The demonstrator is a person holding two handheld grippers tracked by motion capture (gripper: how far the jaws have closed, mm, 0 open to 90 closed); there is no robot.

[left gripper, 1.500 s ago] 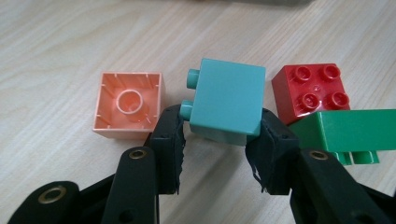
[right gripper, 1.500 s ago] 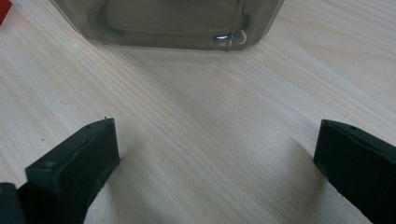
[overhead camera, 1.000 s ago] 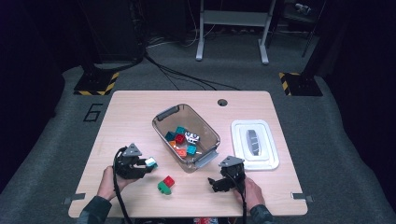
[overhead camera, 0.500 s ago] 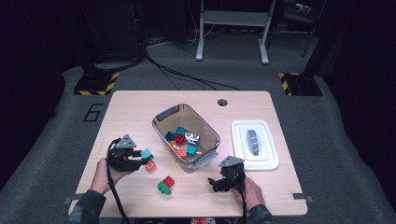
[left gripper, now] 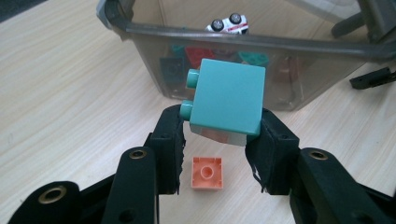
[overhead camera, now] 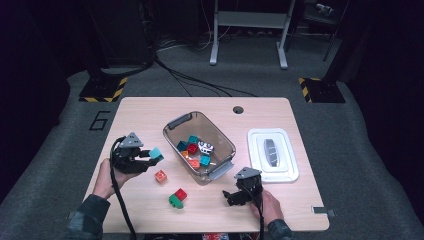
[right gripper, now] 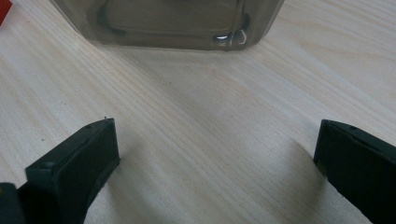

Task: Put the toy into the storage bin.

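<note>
Teal block | up off the bench, just beside the clear bin | left gripper jaws squeeze its two flat sides | right gripper jaws wide apart, nothing in them | block looks light, hard and smooth; hold flat sides, not the bumps

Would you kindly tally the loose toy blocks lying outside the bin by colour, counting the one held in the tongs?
Teal: 1, the teal block held in the left tongs.
Orange: 1, the orange block on the table.
Red: 1, the red block.
Green: 1, the green block, touching the red one.
Total: 4
</note>
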